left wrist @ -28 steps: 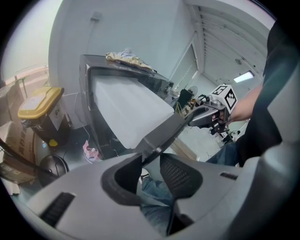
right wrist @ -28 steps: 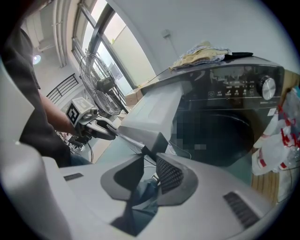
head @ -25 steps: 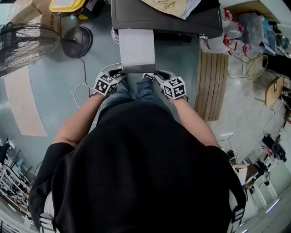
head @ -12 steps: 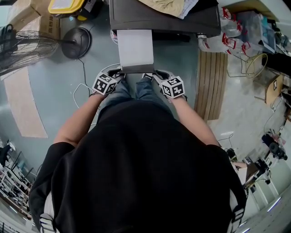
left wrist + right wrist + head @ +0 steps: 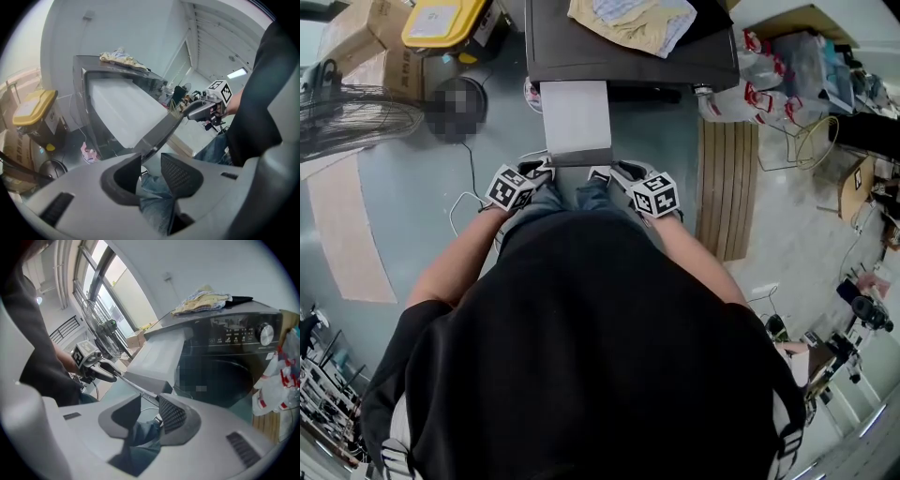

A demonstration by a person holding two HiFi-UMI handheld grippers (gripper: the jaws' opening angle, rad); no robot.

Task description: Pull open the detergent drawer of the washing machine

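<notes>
Both left tongs (image 5: 544,165) and right tongs (image 5: 607,172) just opened wide at front edge of pulled-out detergent drawer (image 5: 576,117), floor (image 5: 675,131) alongside.

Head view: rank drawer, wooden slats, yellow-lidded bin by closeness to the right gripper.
1. Drawer, ahead of the right gripper; its jaws have just been opening, drawer lip loose between them.
2. Wooden slats, to its right.
3. Yellow-lidded bin, far left.

White detergent drawer (image 5: 577,117) stands pulled out; dark-grey washing machine (image 5: 572,49) behind it.
</notes>
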